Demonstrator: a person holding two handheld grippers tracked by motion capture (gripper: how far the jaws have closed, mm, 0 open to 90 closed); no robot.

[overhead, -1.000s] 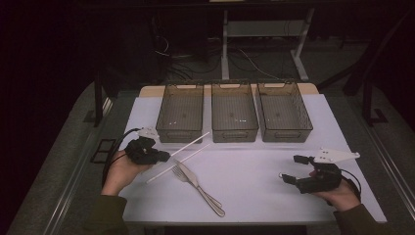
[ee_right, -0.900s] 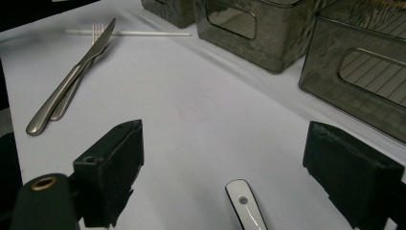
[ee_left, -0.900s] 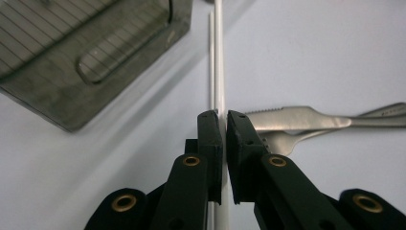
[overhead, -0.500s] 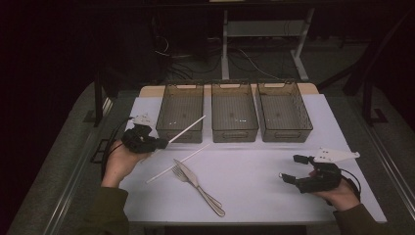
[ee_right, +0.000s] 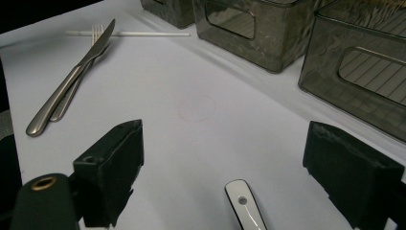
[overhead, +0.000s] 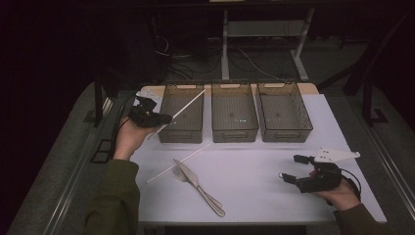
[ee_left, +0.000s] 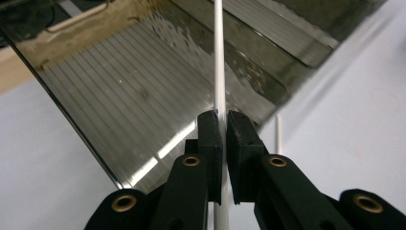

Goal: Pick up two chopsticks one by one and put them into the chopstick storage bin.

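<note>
High view: a white chopstick [overhead: 183, 106], judged light, stiff and slippery, is pinched near its lower end by the left gripper [overhead: 164, 119] jaws over the leftmost bin [overhead: 182, 134].

Left hand-held gripper [overhead: 164, 119] raised, jaws clamped; right hand-held gripper [overhead: 294, 169] low, jaws apart.

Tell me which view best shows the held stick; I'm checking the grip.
The left gripper view: the left gripper is shut on the stick, close up. The high view shows it small, slanting over the left bin.
</note>
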